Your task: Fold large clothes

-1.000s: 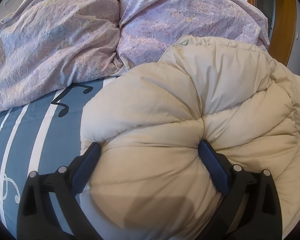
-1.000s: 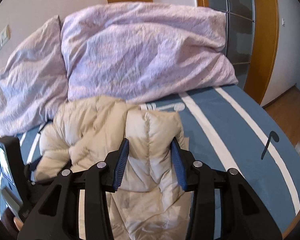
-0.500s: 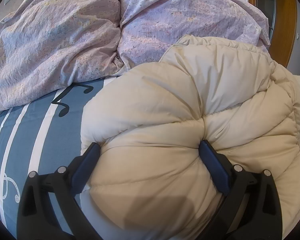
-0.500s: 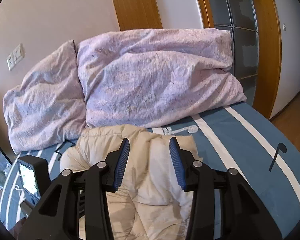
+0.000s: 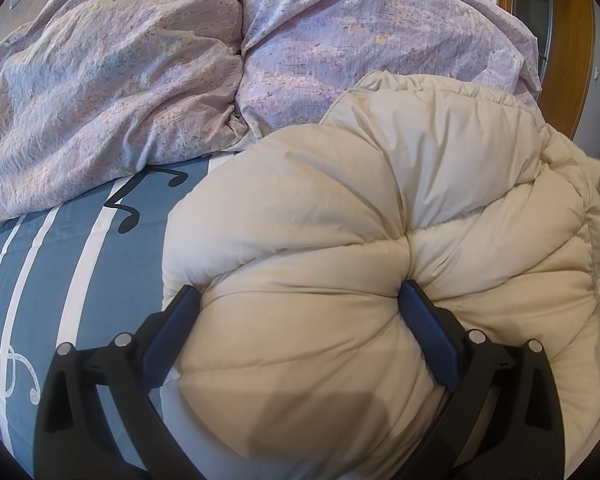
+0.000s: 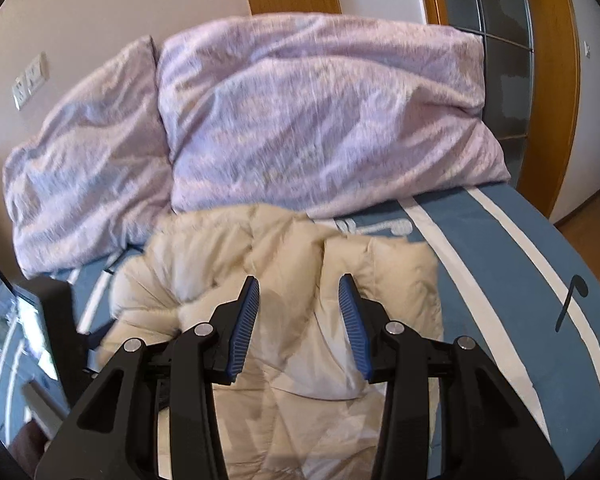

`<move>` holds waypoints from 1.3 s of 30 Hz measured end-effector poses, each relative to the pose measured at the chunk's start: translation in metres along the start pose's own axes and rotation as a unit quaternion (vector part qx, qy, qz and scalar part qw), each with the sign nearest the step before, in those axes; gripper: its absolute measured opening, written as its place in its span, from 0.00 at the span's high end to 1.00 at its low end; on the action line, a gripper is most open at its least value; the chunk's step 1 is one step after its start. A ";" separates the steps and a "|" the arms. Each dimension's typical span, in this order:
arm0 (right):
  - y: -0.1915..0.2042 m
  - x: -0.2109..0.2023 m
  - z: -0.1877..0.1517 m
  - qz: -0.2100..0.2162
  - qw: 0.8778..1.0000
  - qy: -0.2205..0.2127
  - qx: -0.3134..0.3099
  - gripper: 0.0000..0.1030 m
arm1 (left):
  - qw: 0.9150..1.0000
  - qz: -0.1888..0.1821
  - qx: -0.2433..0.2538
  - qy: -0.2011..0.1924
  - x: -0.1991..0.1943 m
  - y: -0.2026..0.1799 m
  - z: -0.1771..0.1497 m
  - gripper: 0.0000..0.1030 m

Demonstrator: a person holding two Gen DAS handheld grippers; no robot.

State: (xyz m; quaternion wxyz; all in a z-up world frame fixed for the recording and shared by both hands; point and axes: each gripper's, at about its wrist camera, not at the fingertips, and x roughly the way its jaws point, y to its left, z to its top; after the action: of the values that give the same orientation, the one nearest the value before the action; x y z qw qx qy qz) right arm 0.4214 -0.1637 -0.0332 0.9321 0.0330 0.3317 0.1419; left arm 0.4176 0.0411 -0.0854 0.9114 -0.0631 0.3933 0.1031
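A cream quilted puffer jacket point(image 5: 360, 220) lies bunched on the blue bed cover; it also shows in the right wrist view point(image 6: 284, 264). My left gripper point(image 5: 298, 300) has its jaws wide apart and pressed into the jacket, with a puffy fold bulging between the blue pads. My right gripper point(image 6: 299, 284) is open and empty, held above the jacket's right part without touching it. The jacket's near end is hidden under the gripper bodies.
Two lilac pillows point(image 5: 140, 60) point(image 6: 320, 112) lean against the wall behind the jacket. The blue bed cover point(image 6: 500, 280) has white stripes and music notes. A wooden door frame point(image 6: 556, 80) stands at the right. The left gripper's body point(image 6: 56, 320) shows at the left edge.
My right gripper has lifted up and back from the jacket and its jaws have opened wider. My left gripper has stayed pressed into the jacket.
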 end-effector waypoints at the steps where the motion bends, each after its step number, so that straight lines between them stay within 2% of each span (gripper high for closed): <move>1: -0.001 0.004 -0.003 -0.007 1.000 0.005 -0.002 0.58 | 1.000 0.000 0.000 0.000 0.000 0.000 0.000 0.03; 7: -0.014 0.026 -0.018 -0.029 0.999 0.034 0.010 0.58 | 1.000 -0.002 -0.003 -0.003 -0.001 0.002 -0.001 0.03; 15: -0.015 0.042 -0.031 -0.050 0.998 0.049 -0.004 0.57 | 1.000 -0.009 -0.012 -0.007 -0.002 0.001 -0.003 0.03; 25: -0.013 0.055 -0.038 -0.066 0.997 0.048 -0.018 0.55 | 1.000 -0.011 -0.019 -0.011 -0.003 0.001 -0.003 0.02; 39: -0.011 0.059 -0.037 -0.067 0.996 0.055 -0.020 0.54 | 1.000 -0.003 -0.013 -0.005 0.000 0.000 -0.003 0.02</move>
State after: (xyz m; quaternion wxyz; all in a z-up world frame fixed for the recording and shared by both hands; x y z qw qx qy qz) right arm 0.4449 -0.1585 -0.0996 0.9203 -0.0160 0.3808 0.0879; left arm 0.4148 0.0407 -0.0875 0.9129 -0.0754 0.3871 0.1056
